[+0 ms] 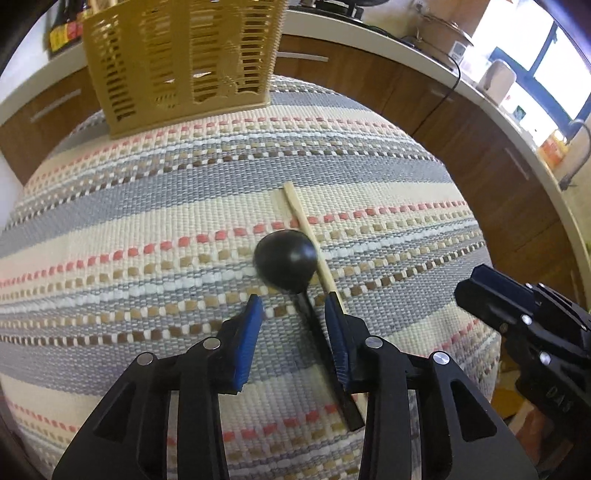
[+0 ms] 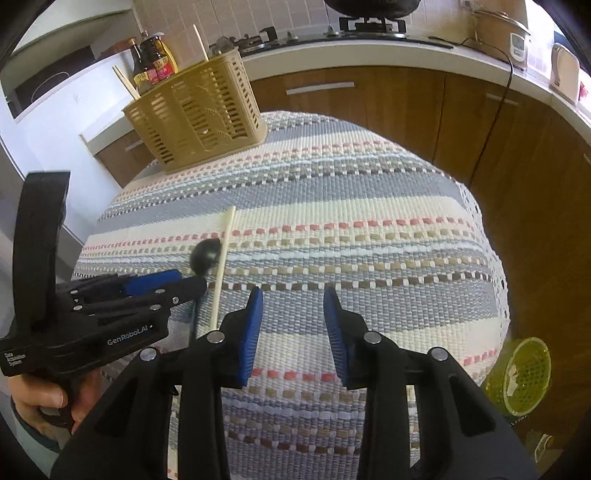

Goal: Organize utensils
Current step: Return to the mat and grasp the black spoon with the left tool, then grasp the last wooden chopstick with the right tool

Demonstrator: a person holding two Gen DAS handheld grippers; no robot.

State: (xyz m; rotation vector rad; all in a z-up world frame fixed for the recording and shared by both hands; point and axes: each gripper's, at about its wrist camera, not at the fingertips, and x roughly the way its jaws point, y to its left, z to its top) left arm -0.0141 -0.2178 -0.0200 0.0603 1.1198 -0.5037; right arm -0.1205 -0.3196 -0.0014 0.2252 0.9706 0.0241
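A black spoon [image 1: 286,258] lies on the striped cloth, bowl away from me, with its thin handle running back between the fingers of my left gripper [image 1: 293,299]. The jaws stand apart; the handle sits near the right-hand pad and is not pinched. A pale chopstick [image 1: 308,236] lies beside the spoon and passes under that same finger. In the right wrist view my right gripper [image 2: 293,293] is open over bare cloth, to the right of the chopstick [image 2: 223,266], the spoon [image 2: 205,254] and the left gripper [image 2: 192,284]. A tan slotted basket [image 2: 195,114] holding chopsticks stands at the far edge.
The striped woven cloth [image 2: 369,206] covers a small table. Behind it run wooden cabinets and a white counter with sauce bottles [image 2: 153,59], a stove and a rice cooker [image 2: 506,29]. A yellow-green strainer [image 2: 524,376] sits low at the right. A hand [image 2: 37,398] holds the left gripper.
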